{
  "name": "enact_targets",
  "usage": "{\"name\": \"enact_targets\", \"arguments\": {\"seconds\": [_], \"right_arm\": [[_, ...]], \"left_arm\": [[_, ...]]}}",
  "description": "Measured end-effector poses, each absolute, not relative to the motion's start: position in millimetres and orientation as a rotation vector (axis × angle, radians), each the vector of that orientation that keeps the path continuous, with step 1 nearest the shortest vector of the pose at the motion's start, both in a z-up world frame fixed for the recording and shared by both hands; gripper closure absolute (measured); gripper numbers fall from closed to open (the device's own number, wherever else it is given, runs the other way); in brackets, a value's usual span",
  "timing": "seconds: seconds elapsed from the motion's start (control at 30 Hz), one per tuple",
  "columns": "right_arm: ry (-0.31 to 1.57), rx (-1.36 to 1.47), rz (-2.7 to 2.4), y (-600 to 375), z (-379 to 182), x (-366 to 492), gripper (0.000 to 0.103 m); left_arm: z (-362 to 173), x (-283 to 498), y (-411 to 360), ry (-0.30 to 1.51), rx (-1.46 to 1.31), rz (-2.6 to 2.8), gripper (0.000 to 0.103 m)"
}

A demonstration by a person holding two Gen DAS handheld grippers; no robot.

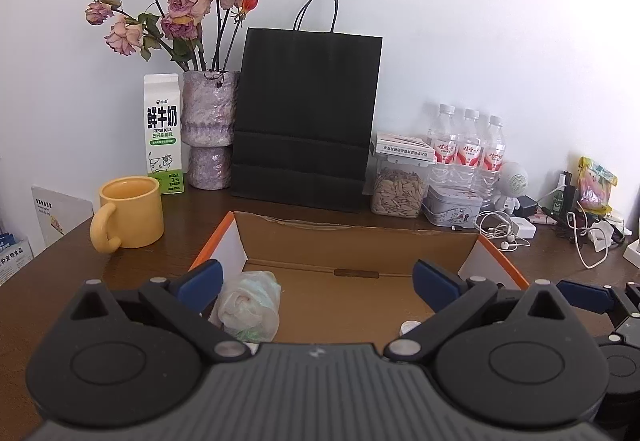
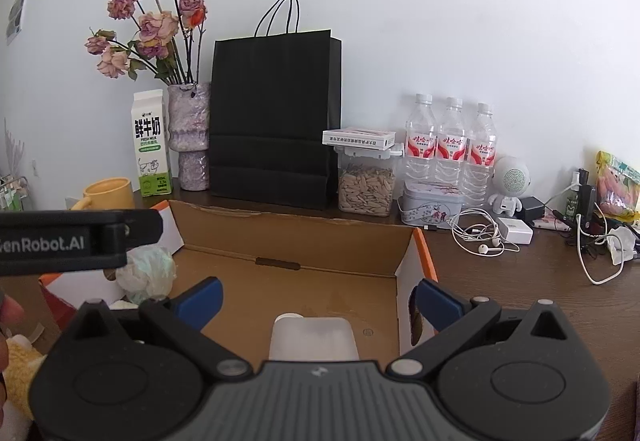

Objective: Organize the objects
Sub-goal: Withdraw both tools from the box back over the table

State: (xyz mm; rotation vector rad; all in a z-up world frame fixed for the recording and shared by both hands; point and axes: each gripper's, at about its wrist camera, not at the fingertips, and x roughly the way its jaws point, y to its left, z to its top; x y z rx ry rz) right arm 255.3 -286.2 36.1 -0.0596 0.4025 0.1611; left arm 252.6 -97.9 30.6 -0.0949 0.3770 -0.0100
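Lying below open right tool [image 2: 318, 297]: white bottle [image 2: 314, 337] in box [image 2: 296, 233]

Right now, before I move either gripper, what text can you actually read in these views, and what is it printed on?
"鲜牛奶" and "FRESH MILK": on the milk carton.
"enRobot.AI", first letters cut off: on the left gripper's black body, seen in the right wrist view.
Red characters on the three water bottles: too blurred to read.
Print on the flat white box atop the seed jar: too small to read.
Blue package at left edge: partly cut off, unreadable.
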Motion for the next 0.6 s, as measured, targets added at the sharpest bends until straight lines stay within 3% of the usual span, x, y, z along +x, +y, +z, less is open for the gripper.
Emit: {"name": "enact_targets", "arguments": {"seconds": [0.6], "right_arm": [[0.4,-0.144,0.187,-268,32,172,0.0]], "left_arm": [[40,187,-59,0.369,-0.085,-0.022,0.0]]}}
